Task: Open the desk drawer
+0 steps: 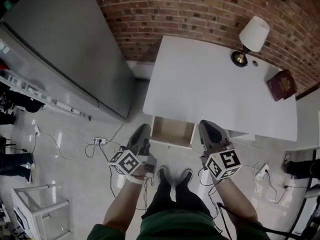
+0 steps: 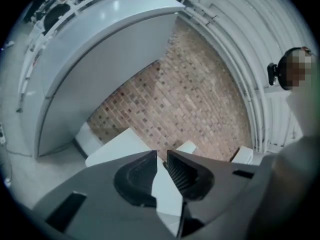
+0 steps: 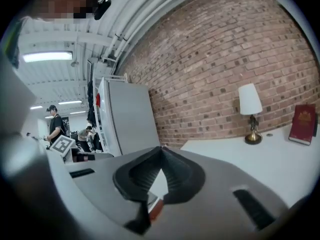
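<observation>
Drawer [image 1: 172,132]: pulled out from the near edge of the white table [image 1: 210,84], at the middle of the head view. Its open side faces up and it projects toward 6 o'clock, at the person. The long axis runs 9 to 3 o'clock, along the table edge. A pale tan bottom shows inside the white walls.

Hard to read: the front panel is seen edge-on from above, so no handle can be made out. The back of the drawer is cut off under the table top. Neither gripper view shows the drawer clearly, only white table surfaces beyond the jaws.

Left hand-held gripper [image 1: 141,134]: at 9 o'clock of the drawer, just beside its left front corner, tips toward 12 o'clock. The jaws stand a narrow slit apart with nothing between them. Whether it touches the drawer cannot be told from above.

Right hand-held gripper [image 1: 209,130]: at 3 o'clock of the drawer, just beside its right wall, also aimed toward 12 o'clock. The jaw tips meet and grip nothing. Contact with the drawer cannot be told.

Around: the person's shoes [image 1: 173,175] are at 6 o'clock of the drawer, on the pale floor [image 1: 75,174]. A lamp [image 1: 253,34] with a white shade stands at the table's 1 o'clock corner, and a dark red book [image 1: 281,84] lies at 3 o'clock. A brick wall [image 1: 210,9] runs along 12 o'clock, and a grey cabinet [image 1: 65,39] stands at 10 o'clock.
</observation>
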`<control>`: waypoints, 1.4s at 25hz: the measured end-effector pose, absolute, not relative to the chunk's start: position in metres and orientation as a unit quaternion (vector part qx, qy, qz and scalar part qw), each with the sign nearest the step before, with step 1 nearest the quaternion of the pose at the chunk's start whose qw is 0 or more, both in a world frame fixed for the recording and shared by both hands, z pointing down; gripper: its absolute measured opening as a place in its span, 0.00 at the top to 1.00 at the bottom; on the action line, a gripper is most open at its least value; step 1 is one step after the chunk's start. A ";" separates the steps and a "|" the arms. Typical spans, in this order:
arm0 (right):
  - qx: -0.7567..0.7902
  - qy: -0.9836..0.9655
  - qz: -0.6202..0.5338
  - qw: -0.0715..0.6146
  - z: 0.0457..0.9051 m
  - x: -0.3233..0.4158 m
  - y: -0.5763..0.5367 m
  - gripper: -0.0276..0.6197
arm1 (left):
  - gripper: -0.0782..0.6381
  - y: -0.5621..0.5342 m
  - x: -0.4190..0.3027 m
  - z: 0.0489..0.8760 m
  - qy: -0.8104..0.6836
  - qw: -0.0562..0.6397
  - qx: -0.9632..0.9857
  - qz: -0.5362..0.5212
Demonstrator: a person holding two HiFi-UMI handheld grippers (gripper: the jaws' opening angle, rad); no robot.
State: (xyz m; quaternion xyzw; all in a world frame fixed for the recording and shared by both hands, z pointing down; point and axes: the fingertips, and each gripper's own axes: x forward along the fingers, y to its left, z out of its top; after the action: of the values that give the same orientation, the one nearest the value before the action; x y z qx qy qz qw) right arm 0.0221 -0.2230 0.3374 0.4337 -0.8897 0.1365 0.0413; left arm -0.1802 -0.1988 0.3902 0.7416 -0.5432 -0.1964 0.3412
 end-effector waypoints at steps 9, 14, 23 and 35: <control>0.446 -0.894 0.048 0.000 0.214 0.032 -0.223 0.95 | 0.81 -0.206 -0.143 0.197 -0.501 0.169 0.828 -0.185; 0.461 -0.887 0.017 -0.025 0.168 0.046 -0.220 0.95 | 0.82 -0.206 -0.123 0.145 -0.500 0.092 0.848 -0.152; 0.471 -0.878 -0.074 -0.050 0.092 0.056 -0.219 0.95 | 0.83 -0.198 -0.110 0.072 -0.519 -0.036 0.845 -0.127; 0.469 -0.876 -0.078 -0.085 0.061 0.046 -0.198 0.95 | 0.84 -0.168 -0.109 0.031 -0.554 -0.150 0.816 -0.062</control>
State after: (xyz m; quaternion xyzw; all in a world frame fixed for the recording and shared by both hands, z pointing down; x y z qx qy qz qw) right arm 0.0456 -0.1975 0.0611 0.4686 -0.8759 -0.0784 -0.0845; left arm -0.1086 -0.1685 0.0311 0.8164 -0.5542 -0.0621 -0.1498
